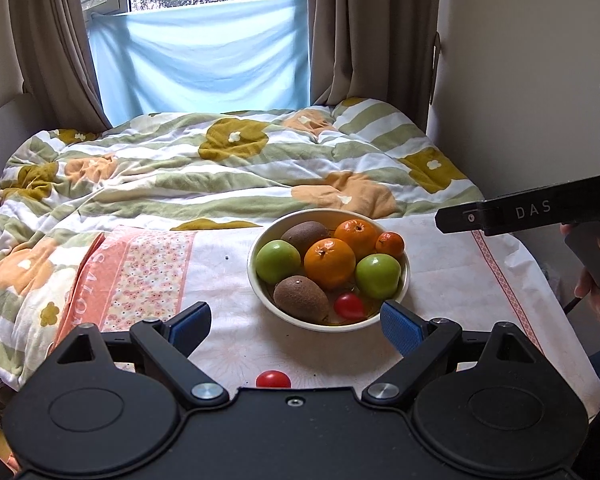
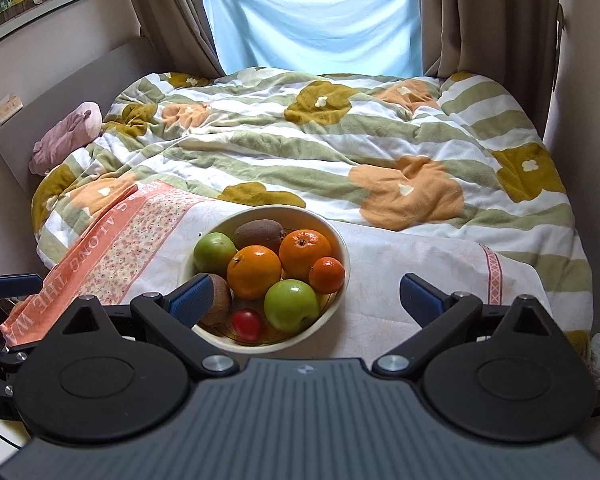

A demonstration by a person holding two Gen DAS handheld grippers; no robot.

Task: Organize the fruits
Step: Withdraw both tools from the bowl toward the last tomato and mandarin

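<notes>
A cream bowl (image 1: 404, 280) sits on a white cloth and holds two green apples (image 1: 278, 261), two oranges (image 1: 329, 263), a small mandarin (image 1: 390, 243), two kiwis (image 1: 301, 296) and a red tomato (image 1: 350, 305). A second red tomato (image 1: 273, 380) lies on the cloth in front of the bowl, close under my left gripper (image 1: 296, 322), which is open and empty. My right gripper (image 2: 304, 298) is open and empty just in front of the bowl (image 2: 342, 252), with the fruit (image 2: 254, 271) between its fingers' line of sight.
A rumpled flowered duvet (image 1: 220, 168) covers the bed behind the cloth. An orange patterned towel (image 1: 132, 272) lies left of the bowl. The right gripper's body (image 1: 532, 210) and a hand show at the right. The left gripper's finger (image 2: 14, 285) shows at left. Walls stand on both sides.
</notes>
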